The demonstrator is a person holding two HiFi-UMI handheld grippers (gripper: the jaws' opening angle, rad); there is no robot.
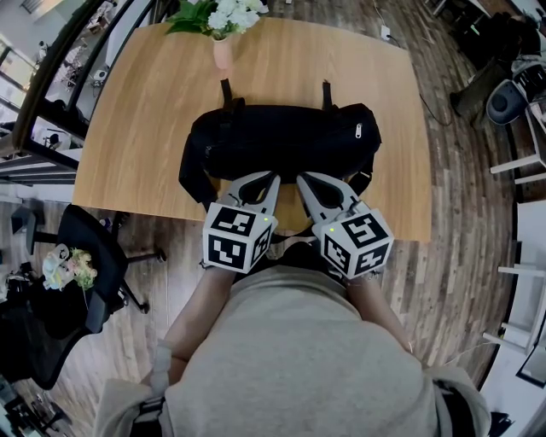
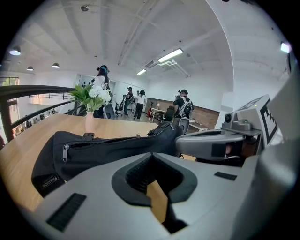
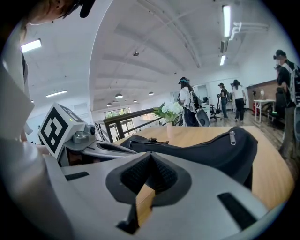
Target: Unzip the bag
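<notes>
A black zipped bag (image 1: 281, 136) lies across the wooden table (image 1: 136, 111), with a metal zip pull (image 1: 358, 131) at its right end. My left gripper (image 1: 271, 177) and right gripper (image 1: 303, 177) sit side by side at the bag's near edge, tips close together, both shut with nothing between the jaws. In the left gripper view the bag (image 2: 108, 150) stretches ahead of the shut left gripper (image 2: 151, 154), with a zip pull (image 2: 65, 152) at its left end. In the right gripper view the bag (image 3: 211, 150) rises behind the right gripper (image 3: 150, 154), its zip pull (image 3: 231, 137) up top.
A pink vase of white flowers (image 1: 222, 26) stands at the table's far edge behind the bag. A black office chair (image 1: 77, 247) is on the floor to the left. Several people stand far off in the room (image 2: 180, 105).
</notes>
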